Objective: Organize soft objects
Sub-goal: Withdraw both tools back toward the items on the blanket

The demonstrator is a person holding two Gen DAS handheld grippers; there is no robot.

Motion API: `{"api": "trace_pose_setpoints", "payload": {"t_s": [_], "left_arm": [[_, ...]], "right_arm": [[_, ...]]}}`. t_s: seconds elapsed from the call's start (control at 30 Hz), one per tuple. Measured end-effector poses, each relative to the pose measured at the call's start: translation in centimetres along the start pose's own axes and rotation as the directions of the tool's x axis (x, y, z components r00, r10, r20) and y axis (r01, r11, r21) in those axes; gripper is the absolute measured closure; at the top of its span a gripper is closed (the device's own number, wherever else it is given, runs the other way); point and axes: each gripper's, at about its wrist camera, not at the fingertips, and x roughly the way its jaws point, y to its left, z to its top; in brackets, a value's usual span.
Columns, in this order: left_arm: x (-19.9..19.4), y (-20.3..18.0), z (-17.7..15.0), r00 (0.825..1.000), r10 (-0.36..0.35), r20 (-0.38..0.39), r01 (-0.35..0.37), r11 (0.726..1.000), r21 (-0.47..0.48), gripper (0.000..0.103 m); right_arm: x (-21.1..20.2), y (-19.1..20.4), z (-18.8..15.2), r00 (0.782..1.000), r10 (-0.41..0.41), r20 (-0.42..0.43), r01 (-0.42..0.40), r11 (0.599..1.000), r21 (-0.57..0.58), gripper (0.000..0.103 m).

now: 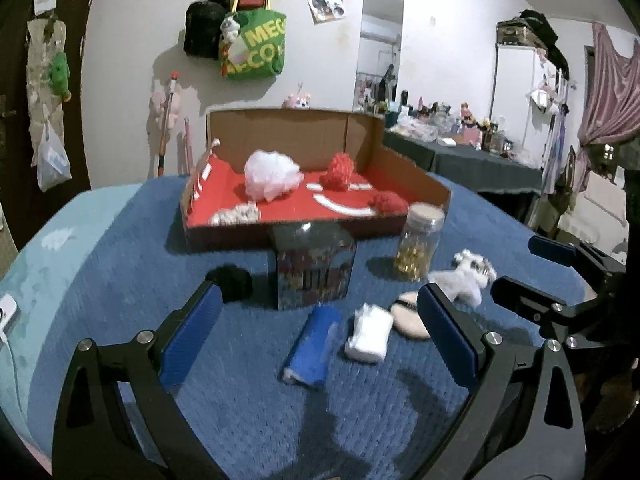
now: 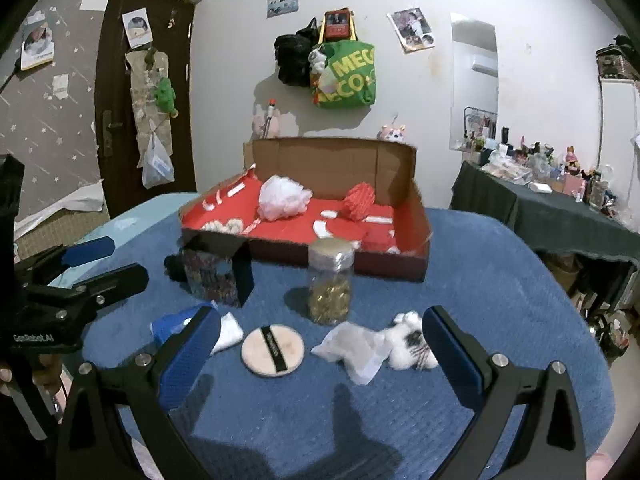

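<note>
Before box (image 2: 304, 252): jar (image 2: 330, 286), dark cube (image 2: 218, 276).

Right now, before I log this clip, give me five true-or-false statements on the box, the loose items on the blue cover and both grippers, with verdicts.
1. The cardboard box already holds a white puff. True.
2. The left gripper is clamped on the blue roll. False: its jaws stand wide apart and the roll lies loose on the cover between them.
3. The round powder puff lies inside the box. False: it lies on the blue cover, in front of the box.
4. The clear jar stands upright with its lid on. True.
5. The right gripper holds the fluffy white toy. False: it is open and grips nothing.
</note>
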Motion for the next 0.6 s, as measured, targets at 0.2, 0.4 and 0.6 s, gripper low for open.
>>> {"api": "trace_pose_setpoints", "payload": {"t_s": [0.2,0.4,0.6], "left_arm": [[1.2,0.4,-1.3,0.999,0.009,-0.051,-0.009,1.000,-0.006,0.003],[2.3,1.1,-1.8,0.996,0.006,-0.094,-0.007,1.000,-0.013,0.003],[3.9,1.8,-1.9,0.988,0.024,-0.151,-0.025,1.000,-0.003,0.003]], "right_arm": [[2.1,0.4,-1.7,0.998,0.023,-0.058,-0.023,1.000,0.002,0.000],[3.6,0.6,-2.5,0.993,0.059,-0.100,-0.060,0.998,-0.002,0.000],[5.5,0.8,-3.0,0.982,0.114,-0.147,-0.115,0.993,0.003,0.000]]}}
